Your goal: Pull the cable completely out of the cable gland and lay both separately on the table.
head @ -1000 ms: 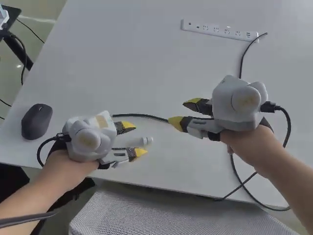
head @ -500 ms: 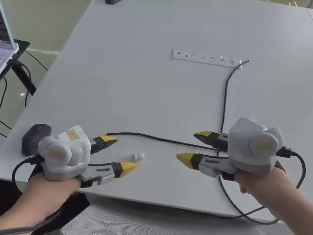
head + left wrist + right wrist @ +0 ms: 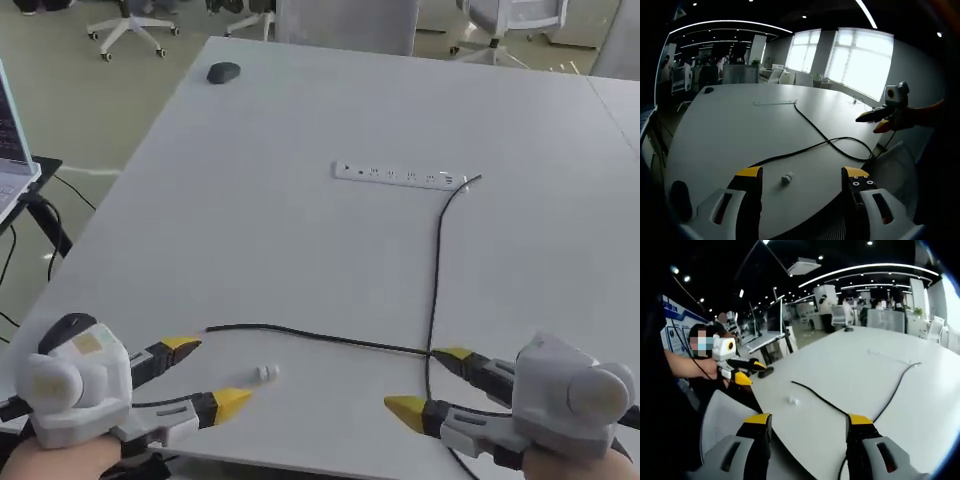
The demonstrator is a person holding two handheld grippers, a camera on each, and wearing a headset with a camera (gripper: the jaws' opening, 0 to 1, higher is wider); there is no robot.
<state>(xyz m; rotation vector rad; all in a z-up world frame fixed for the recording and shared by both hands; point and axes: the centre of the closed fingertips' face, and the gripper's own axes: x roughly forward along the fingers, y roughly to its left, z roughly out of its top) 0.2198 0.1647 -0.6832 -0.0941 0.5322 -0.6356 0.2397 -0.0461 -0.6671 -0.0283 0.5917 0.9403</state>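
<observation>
Gland (image 3: 265, 373) lies farther from left hand-held gripper (image 3: 205, 373)

An open-plan office was shown: a power strip (image 3: 400, 175) and a computer mouse (image 3: 223, 71) were laid on a long white table (image 3: 300, 140), swivel chairs on castors (image 3: 130, 22) were parked beyond the table's far end, a laptop (image 3: 10, 150) was set off its left edge, and tall windows (image 3: 860, 65) and strip lights (image 3: 865, 271) were seen beyond and above it
</observation>
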